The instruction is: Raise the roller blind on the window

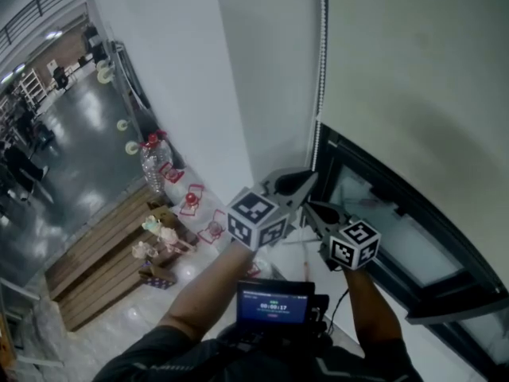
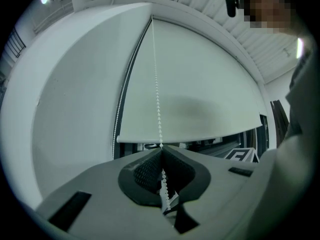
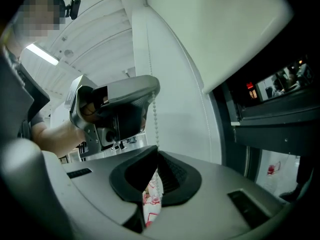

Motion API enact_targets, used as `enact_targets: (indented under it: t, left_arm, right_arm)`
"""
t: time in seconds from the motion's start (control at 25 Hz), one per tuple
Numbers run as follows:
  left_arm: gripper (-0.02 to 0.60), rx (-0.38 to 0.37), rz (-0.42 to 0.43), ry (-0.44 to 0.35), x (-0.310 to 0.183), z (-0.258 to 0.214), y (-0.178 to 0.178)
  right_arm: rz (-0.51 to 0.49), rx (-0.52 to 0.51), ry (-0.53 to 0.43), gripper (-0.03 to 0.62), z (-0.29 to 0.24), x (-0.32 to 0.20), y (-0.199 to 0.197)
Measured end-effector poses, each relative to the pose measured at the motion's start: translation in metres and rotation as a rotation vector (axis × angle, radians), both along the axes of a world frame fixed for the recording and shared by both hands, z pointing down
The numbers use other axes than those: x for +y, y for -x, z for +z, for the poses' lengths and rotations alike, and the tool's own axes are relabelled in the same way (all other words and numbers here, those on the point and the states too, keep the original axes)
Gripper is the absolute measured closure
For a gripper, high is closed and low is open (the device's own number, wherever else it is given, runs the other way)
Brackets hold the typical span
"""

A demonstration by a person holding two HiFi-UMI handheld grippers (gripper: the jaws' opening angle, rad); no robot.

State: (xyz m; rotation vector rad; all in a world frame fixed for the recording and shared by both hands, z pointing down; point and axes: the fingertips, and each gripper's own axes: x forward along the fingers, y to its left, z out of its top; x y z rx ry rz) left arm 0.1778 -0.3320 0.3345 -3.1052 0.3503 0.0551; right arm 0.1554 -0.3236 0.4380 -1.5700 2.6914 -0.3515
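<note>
Roller blind [image 1: 413, 70] fills the upper right of the head view. Its bottom bar [image 2: 190, 133] hangs part-way down and leaves the dark-framed window [image 1: 398, 229] bare below it at lower right. The bead chain [image 2: 157, 84] drops along the blind's left side.

The left gripper [image 2: 161, 153] has its jaws pinched together on that chain, with beads showing above and below the pads. The right gripper [image 3: 155, 156] sits just below and beside it, jaws likewise closed on a beaded strand. I cannot tell whether both clamp the same strand of the loop. The left gripper view shows a second strand [image 2: 120, 109] further left, against the frame.

That seems to me the first risk. If the two grippers hold opposite strands, a joint downward pull fights itself and the blind stays put. Pulling the wrong strand would lower the blind instead of raising it.

The pads grip small round beads on a thin line, so a hard tug could let the chain slip through bead by bead and waste the stroke. Drawing the chain out from the wall [image 1: 191, 86] rather than straight down could bind it at the head of the blind.

With both grippers closed at once, a re-grip needs one to let go while the other holds. Otherwise the blind's own weight may run it back down.
</note>
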Motion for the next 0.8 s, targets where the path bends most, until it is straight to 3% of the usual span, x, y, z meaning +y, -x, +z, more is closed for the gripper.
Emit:
enact_targets:
  t: [0.8]
  left_arm:
    - [0.575, -0.144, -0.035, 0.055, -0.002, 0.085, -0.002]
  right_arm:
    - [0.025, -0.008, 0.186, 0.582, 0.084, 0.004, -0.002]
